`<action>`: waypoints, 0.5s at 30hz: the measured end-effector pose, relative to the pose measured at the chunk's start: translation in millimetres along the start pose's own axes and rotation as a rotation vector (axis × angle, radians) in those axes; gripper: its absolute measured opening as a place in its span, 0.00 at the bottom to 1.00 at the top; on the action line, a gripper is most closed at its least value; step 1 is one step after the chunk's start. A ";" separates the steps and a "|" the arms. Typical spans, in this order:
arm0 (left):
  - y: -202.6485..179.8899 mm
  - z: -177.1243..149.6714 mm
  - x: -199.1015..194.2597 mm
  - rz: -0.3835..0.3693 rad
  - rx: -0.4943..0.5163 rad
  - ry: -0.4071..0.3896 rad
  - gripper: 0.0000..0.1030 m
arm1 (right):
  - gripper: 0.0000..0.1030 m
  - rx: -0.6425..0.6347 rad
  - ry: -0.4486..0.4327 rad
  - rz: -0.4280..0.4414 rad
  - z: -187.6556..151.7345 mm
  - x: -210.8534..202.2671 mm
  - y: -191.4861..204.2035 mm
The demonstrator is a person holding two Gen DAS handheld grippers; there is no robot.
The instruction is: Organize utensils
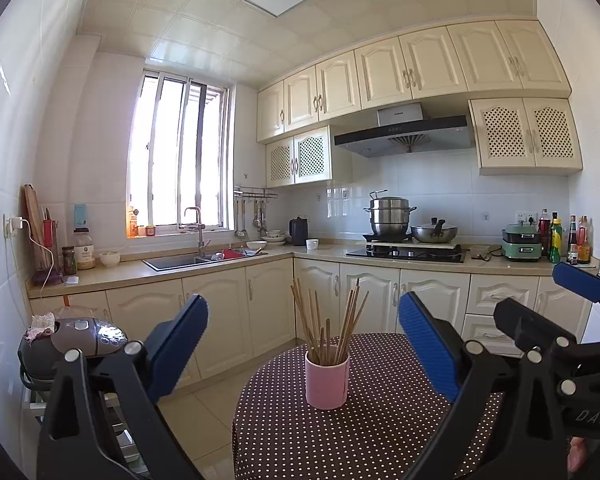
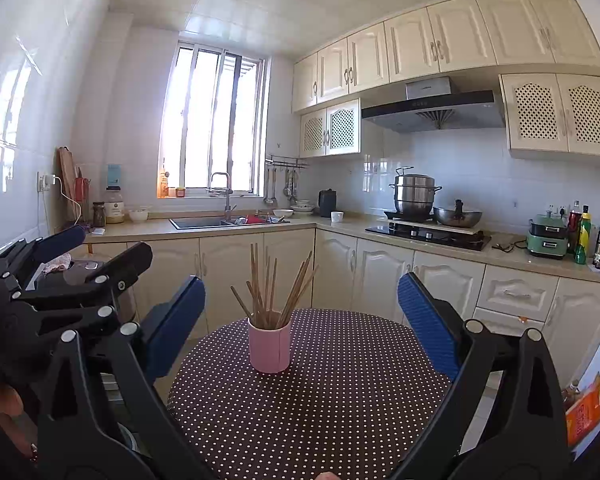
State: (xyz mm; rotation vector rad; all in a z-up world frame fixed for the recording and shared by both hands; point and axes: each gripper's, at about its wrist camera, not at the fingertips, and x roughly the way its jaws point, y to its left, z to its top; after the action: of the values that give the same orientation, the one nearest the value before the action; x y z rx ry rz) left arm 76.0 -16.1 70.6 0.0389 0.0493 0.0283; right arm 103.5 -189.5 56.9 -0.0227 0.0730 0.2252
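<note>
I'm holding both hand-held grippers (image 1: 303, 344) (image 2: 301, 322) wide open and empty; chopsticks (image 2: 274, 294) standing upright in the pink cup (image 2: 269, 346) dead ahead, neither hand-held gripper clearly nearer

A home kitchen. Cream cabinets (image 1: 412, 68) run along the wall from 12 to 2 o'clock, with a range hood (image 1: 404, 134) over a gas hob (image 1: 406, 254) carrying a steel steamer pot (image 1: 389, 216) and a wok (image 1: 434, 233). At 11 o'clock a sink (image 1: 196, 260) sits under a bright window (image 1: 180, 152). Sauce bottles (image 1: 564, 240) stand at 3 o'clock, and a rice cooker (image 1: 80, 338) at 9.
</note>
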 end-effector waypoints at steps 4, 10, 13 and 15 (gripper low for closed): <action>0.3 0.1 -0.2 -0.001 0.000 0.000 0.92 | 0.92 0.002 0.003 0.001 0.0 0.2 0.2; 0.5 0.2 -0.1 -0.001 -0.001 0.001 0.92 | 0.92 0.002 0.004 0.001 -0.4 0.9 1.0; 1.3 -1.0 0.8 0.000 -0.001 0.004 0.92 | 0.92 0.002 0.006 0.001 -0.7 1.6 -0.4; 2.1 -1.8 1.5 0.000 -0.001 0.005 0.92 | 0.92 0.003 0.007 0.002 -1.6 1.8 -2.0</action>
State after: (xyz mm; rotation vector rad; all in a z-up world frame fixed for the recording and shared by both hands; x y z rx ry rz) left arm 77.3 -13.9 68.8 0.0382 0.0541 0.0284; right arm 105.7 -191.1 55.2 -0.0201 0.0804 0.2268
